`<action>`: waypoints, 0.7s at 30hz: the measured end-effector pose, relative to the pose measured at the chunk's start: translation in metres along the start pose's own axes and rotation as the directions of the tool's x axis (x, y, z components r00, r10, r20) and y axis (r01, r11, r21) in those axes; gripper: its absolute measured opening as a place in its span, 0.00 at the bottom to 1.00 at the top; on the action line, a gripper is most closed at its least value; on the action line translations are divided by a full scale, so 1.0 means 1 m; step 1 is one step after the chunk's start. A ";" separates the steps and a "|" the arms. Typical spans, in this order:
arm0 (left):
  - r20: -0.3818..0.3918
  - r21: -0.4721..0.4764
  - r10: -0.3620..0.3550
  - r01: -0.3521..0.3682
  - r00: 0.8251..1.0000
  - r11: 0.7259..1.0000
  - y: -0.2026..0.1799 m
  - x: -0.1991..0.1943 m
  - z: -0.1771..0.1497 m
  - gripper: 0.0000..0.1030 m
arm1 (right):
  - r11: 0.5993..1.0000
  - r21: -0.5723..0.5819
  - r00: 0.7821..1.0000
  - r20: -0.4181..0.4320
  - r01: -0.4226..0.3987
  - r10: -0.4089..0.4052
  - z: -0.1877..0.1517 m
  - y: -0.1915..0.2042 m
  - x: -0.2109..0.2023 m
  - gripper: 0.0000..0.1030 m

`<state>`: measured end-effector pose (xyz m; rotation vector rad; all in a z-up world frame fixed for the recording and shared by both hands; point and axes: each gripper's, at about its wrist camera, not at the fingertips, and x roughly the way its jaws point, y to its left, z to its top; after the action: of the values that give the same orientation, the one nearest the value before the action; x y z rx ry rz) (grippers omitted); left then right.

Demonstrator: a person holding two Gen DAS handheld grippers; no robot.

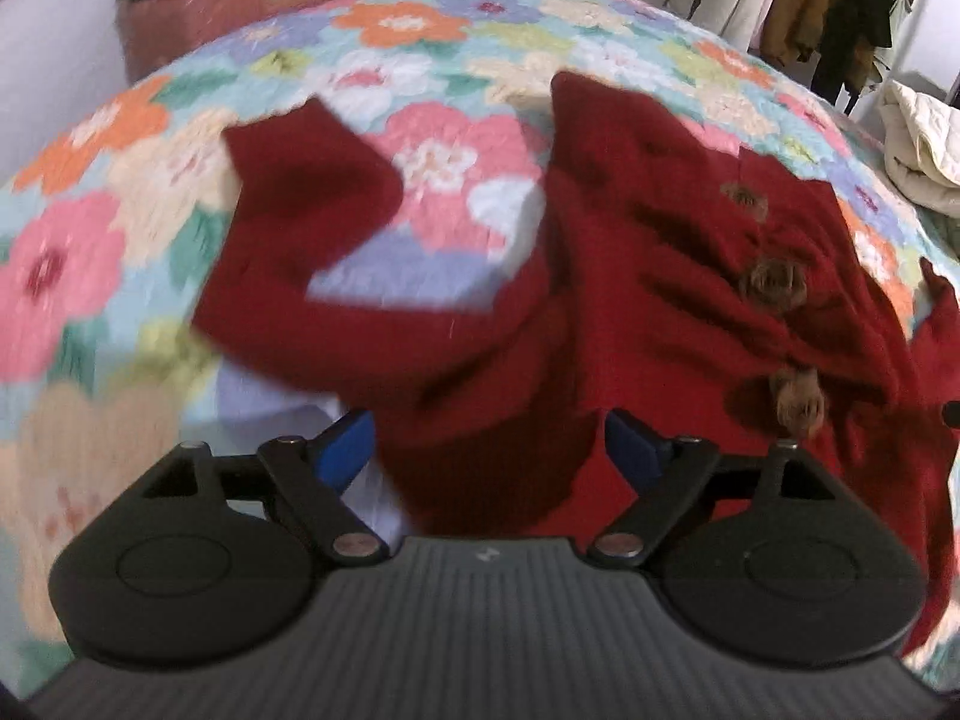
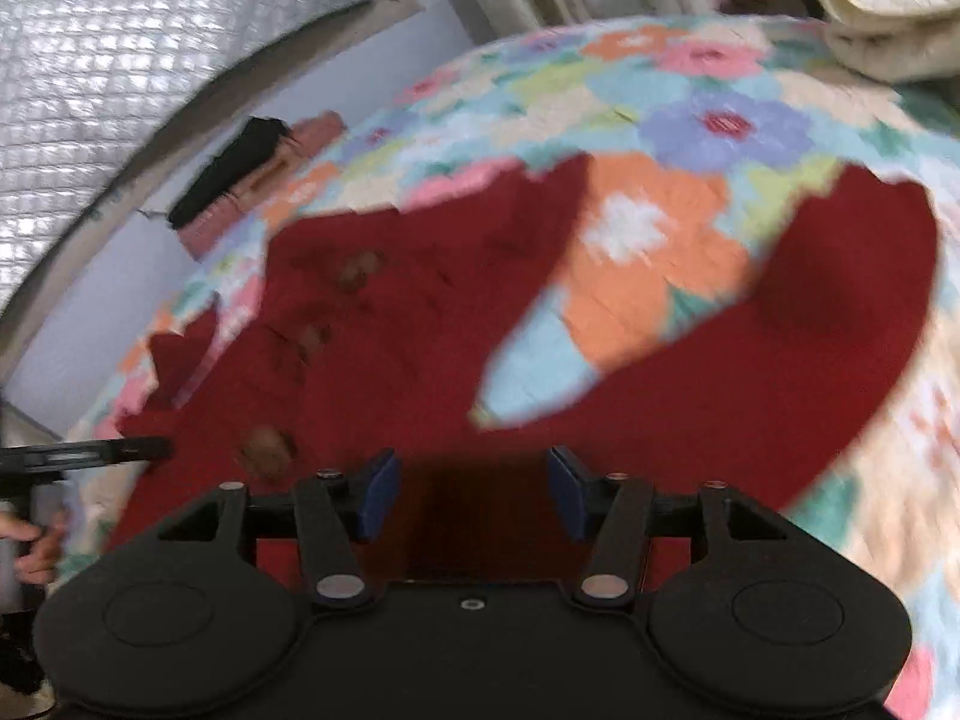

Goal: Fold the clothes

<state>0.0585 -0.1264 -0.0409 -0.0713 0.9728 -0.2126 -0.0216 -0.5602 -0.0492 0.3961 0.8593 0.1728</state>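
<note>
A: What is lying on the bed (image 1: 420,30) with the flowered quilt?

B: A red cardigan (image 1: 690,276) is lying spread and rumpled, buttons up, one sleeve (image 1: 288,240) bending out on the left and another sleeve (image 2: 810,324) on the right. No fold is showing.

A: And each hand-held gripper?

B: The left hand-held gripper (image 1: 489,450) and the right hand-held gripper (image 2: 474,492) are both hovering with jaws apart over the near edge, gripping nothing. Whichever comes next, I'd judge it is calling for a pinch on that edge.
</note>
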 end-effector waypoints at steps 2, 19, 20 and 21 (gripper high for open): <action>-0.044 0.012 0.071 -0.071 0.997 0.997 0.000 0.008 -0.012 0.82 | 0.999 0.023 1.000 -0.007 0.030 -0.030 -0.008 -0.007 -0.004 0.58; -0.019 0.018 -0.343 0.344 0.939 0.939 -0.146 -0.018 -0.043 0.81 | 0.969 0.245 0.988 0.141 0.030 -0.066 -0.010 -0.080 -0.005 0.62; -0.027 0.014 -0.338 0.339 0.941 0.941 -0.146 -0.016 -0.044 0.81 | 0.968 0.248 0.983 0.162 0.039 -0.082 -0.005 -0.085 -0.003 0.52; -0.034 0.010 -0.333 0.334 0.942 0.943 -0.146 -0.013 -0.046 0.81 | 0.968 0.247 0.979 0.180 0.052 -0.098 0.000 -0.090 -0.001 0.33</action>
<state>-0.0083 -0.2646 -0.0335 -0.2202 0.9867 -0.5349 -0.0230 -0.6428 -0.0846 0.5966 0.7052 -0.0415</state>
